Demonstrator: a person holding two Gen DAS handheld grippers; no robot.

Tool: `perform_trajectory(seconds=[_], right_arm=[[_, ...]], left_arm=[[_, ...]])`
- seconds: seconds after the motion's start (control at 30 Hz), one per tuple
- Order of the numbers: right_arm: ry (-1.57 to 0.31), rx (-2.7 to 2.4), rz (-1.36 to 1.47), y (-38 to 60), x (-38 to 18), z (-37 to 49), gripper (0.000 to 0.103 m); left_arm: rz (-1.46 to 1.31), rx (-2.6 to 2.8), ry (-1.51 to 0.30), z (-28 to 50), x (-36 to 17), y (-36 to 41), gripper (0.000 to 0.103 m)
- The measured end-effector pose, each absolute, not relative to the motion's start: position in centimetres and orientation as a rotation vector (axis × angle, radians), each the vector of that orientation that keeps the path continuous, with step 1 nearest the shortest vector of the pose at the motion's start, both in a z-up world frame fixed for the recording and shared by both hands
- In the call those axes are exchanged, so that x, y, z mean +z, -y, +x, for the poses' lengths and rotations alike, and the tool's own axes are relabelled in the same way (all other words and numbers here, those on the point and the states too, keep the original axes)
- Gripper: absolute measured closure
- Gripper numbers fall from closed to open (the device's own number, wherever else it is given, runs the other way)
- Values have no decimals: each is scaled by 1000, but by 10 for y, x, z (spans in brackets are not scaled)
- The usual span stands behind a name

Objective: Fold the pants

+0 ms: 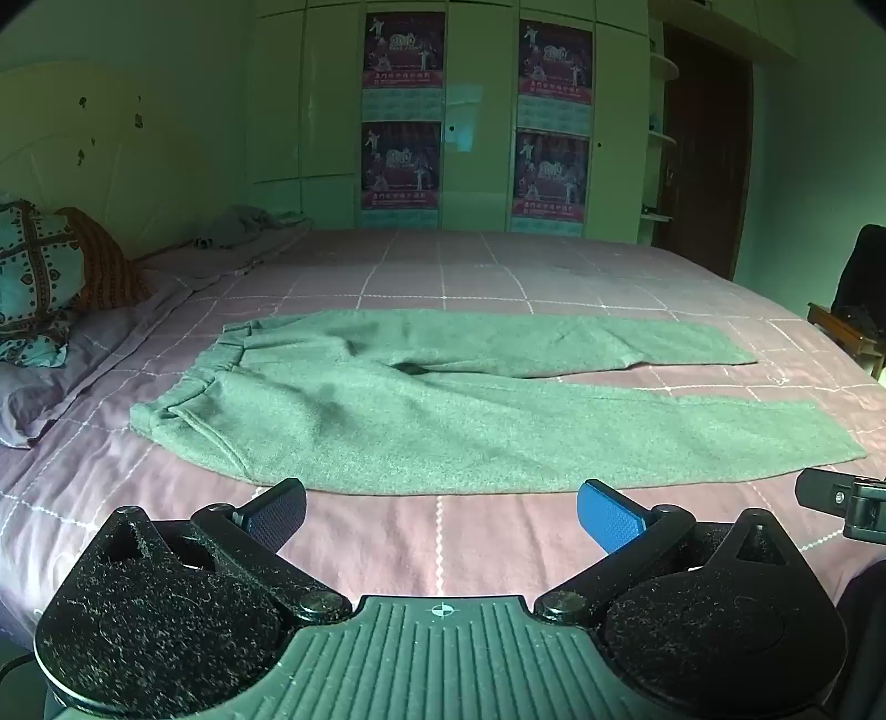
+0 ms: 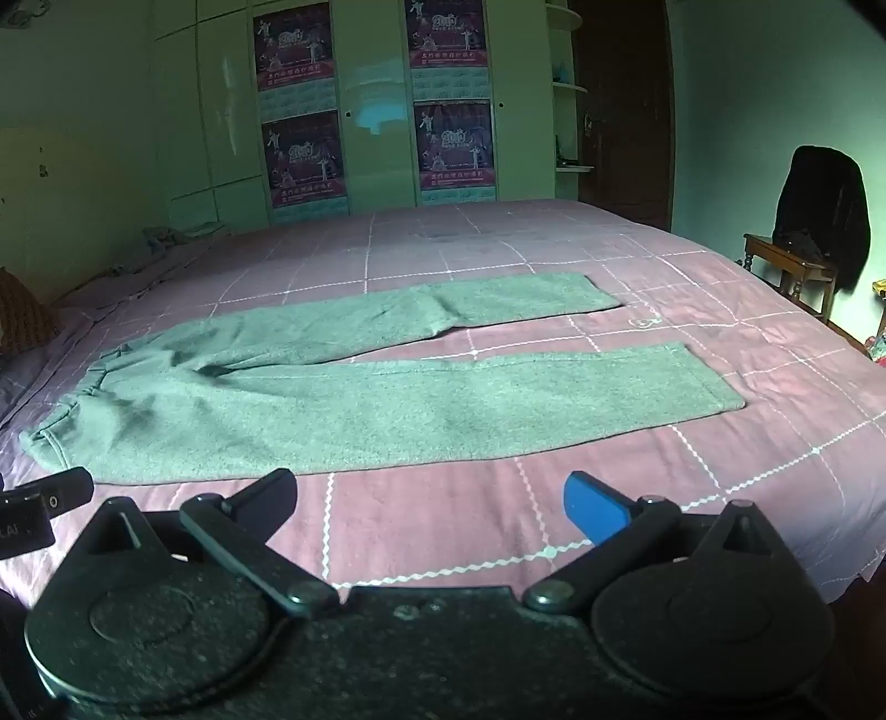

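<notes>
On the pink checked bed (image 1: 443,531), the grey pants (image 1: 387,410) lie flat and unfolded, long axis running left to right, waistband toward the pillows (image 1: 39,277) at left and cuffs at right, legs slightly splayed. Both the left gripper (image 1: 443,512) and right gripper (image 2: 432,501) hover spread wide, holding nothing, just short of the near leg's edge. The first fold would likely go best by pinching that near leg at waistband and cuff together and laying it squarely over the far leg.

A pink checked bedspread (image 1: 498,277) filled mid-frame. Pale wardrobe doors (image 1: 482,111) carrying four posters (image 1: 403,50) stood top centre, a dark door (image 1: 706,149) upper right, patterned pillows (image 1: 39,271) at left.
</notes>
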State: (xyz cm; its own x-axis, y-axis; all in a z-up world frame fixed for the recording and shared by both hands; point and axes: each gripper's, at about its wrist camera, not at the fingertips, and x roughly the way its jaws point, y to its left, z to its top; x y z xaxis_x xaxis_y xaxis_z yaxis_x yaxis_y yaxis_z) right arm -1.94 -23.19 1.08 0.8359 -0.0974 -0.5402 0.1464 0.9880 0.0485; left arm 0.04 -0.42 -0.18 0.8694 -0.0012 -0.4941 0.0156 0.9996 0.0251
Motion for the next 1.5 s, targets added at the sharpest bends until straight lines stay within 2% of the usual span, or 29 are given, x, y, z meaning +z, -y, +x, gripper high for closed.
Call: perform_trajectory(seconds=[1.5], right_arm=[[-545,-115,57,225,14,-19,0]], left_arm=[[-7,-20,-540,1,1,0,0]])
